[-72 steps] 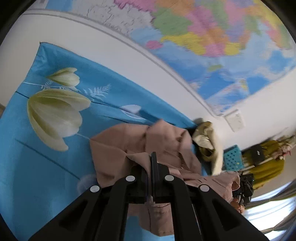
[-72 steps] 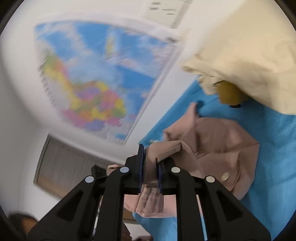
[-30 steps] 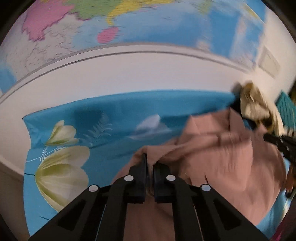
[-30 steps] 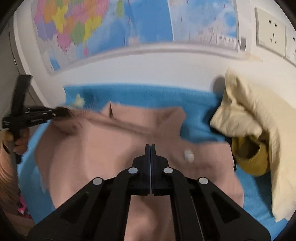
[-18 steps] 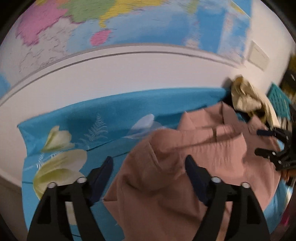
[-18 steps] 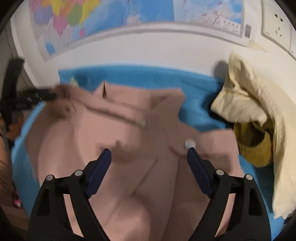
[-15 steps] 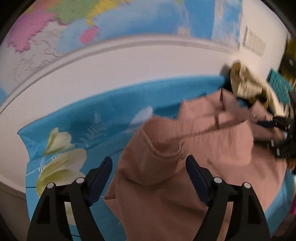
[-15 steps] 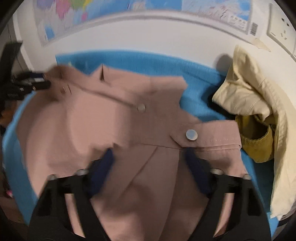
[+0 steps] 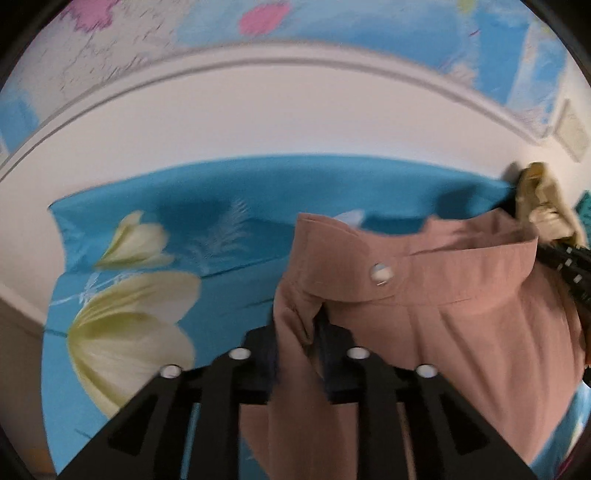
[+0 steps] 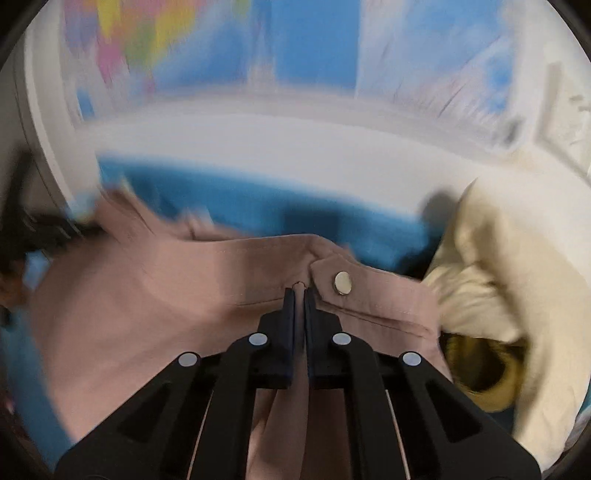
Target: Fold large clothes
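A dusty-pink garment with a buttoned waistband lies spread on the blue flowered sheet. My left gripper is at the garment's left waist edge; its jaws are closing and a bunched fold of pink cloth fills the gap between them. In the right wrist view the same pink garment shows its waistband tab and a silver button. My right gripper is closing on the waistband just left of that button, with a thin layer of cloth pinched between the pads. The picture is blurred.
A pile of cream cloth over a mustard garment lies right of the pink garment, against the white wall. A world map hangs above. The bed's left corner is in view.
Both grippers opened and let go of the pink garment, which settled on the sheet. They then dropped lower and their jaws came back together on the waistband.
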### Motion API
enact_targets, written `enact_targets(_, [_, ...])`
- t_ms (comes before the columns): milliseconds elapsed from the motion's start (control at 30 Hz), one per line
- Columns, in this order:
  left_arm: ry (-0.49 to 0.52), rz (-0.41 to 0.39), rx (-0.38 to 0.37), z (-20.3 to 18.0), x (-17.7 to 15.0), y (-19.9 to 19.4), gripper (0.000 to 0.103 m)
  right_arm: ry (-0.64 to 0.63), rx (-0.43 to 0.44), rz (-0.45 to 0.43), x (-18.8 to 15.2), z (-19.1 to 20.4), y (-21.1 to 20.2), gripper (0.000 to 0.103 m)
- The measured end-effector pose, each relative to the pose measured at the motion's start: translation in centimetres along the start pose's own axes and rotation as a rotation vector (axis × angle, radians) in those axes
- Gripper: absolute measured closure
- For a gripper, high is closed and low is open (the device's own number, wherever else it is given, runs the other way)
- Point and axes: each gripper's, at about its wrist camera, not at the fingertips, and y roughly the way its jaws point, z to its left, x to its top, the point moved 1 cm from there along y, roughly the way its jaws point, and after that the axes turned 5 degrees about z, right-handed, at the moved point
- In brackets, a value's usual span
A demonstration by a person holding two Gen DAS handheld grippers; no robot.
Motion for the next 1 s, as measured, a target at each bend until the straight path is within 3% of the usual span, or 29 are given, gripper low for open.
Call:
enact_targets(33, [-0.007, 0.014, 0.009, 0.3, -0.4, 0.3, 0.067, -0.003, 0.002, 0.025, -0.4, 0.1, 1.0, 0.091])
enact_targets(133, [-0.006, -0.007, -0.020, 1.1, -1.6, -0.7, 0.057, 0.001, 0.009, 0.015, -0.8, 0.1, 0.7, 0.083])
enact_targets(200, [-0.015, -0.026, -0.070, 1.7, -2.3, -1.8, 0.042, 0.030, 0.035, -0.024, -1.0, -0.5, -1.1, 0.055])
enact_targets(267, [-0.028, -0.068, -0.109, 2.5, -3.2, -3.1, 0.041, 0.067, 0.077, -0.107, -2.0, -1.5, -4.5, 0.046])
enact_targets(333, [-0.031, -0.083, -0.143, 3.0, -4.4, -4.0, 0.029, 0.087, 0.111, -0.164, -3.3, -2.4, -7.3, 0.035])
enact_targets(400, [-0.027, -0.103, -0.174, 3.3, -5.8, -4.8, 0.028, 0.106, 0.137, -0.226, -5.3, -3.8, -10.2, 0.025])
enact_targets(500, [0.005, -0.108, -0.197, 2.9, -8.5, -5.7, 0.020, 0.180, 0.174, -0.235, -9.9, -6.1, -12.3, 0.021])
enact_targets(633, [0.038, -0.083, -0.252, 2.4, -11.7, -5.3, 0.018, 0.286, 0.194, -0.170, -15.0, -8.4, -11.3, 0.019])
enact_targets(700, [0.036, -0.070, -0.306, 2.2, -12.8, -4.9, 0.017, 0.348, 0.251, -0.156, -17.2, -9.2, -10.6, 0.019])
enact_targets(800, [0.031, -0.033, -0.393, 1.5, -13.4, -3.6, 0.020, 0.386, 0.311, -0.109, -18.5, -9.2, -8.5, 0.025])
enact_targets(833, [0.037, -0.003, -0.405, 0.9, -13.6, -2.9, 0.034, 0.381, 0.348, -0.106, -18.5, -8.9, -8.0, 0.031])
enact_targets(867, [0.042, 0.003, -0.390, 0.4, -13.5, -2.4, 0.036, 0.391, 0.392, -0.101, -18.4, -8.6, -7.4, 0.050])
enact_targets(900, [0.048, -0.022, -0.368, 0.0, -13.4, -2.5, 0.052, 0.397, 0.423, -0.096, -18.1, -8.5, -7.2, 0.066])
enact_targets(933, [0.020, -0.002, -0.374, 0.1, -13.2, -2.2, 0.068, 0.399, 0.439, -0.098, -18.0, -8.5, -7.3, 0.073])
enact_targets(967, [-0.018, 0.023, -0.390, 0.5, -12.9, -2.0, 0.071, 0.406, 0.458, -0.112, -17.8, -8.7, -8.1, 0.087])
enact_targets(1000, [-0.070, 0.044, -0.419, 1.3, -12.4, -2.0, 0.080, 0.423, 0.477, -0.132, -17.9, -9.3, -9.1, 0.092])
